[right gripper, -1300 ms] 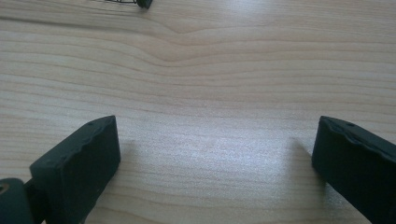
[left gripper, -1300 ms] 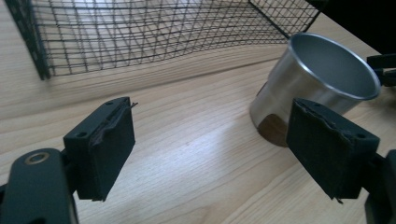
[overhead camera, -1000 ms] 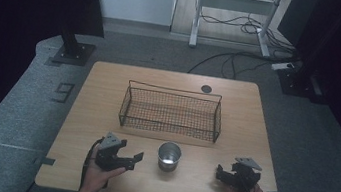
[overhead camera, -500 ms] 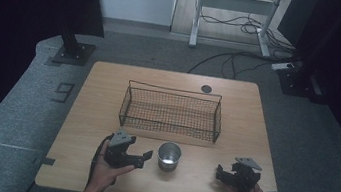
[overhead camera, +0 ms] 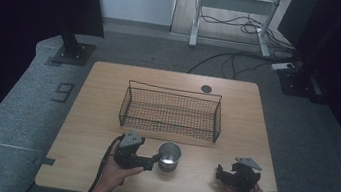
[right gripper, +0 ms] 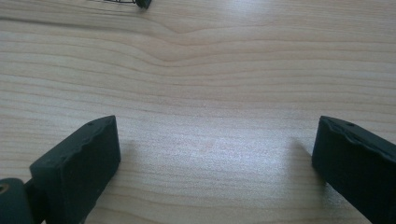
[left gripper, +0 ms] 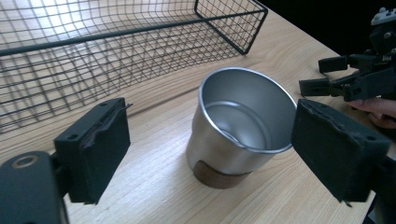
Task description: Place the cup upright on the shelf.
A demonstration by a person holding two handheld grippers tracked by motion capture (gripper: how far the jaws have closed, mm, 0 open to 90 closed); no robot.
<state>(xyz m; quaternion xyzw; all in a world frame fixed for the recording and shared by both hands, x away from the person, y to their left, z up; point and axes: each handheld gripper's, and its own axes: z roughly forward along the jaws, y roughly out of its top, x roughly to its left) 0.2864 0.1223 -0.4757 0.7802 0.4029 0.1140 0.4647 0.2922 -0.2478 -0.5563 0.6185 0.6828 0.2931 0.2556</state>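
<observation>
Steel cup [left gripper: 238,126], left gripper [left gripper: 210,149] now closer, open

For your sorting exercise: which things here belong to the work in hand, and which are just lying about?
In the work: left gripper, open beside the steel cup; likely the wire basket.

Lying about: right gripper, open over bare table; floor cables.
</observation>
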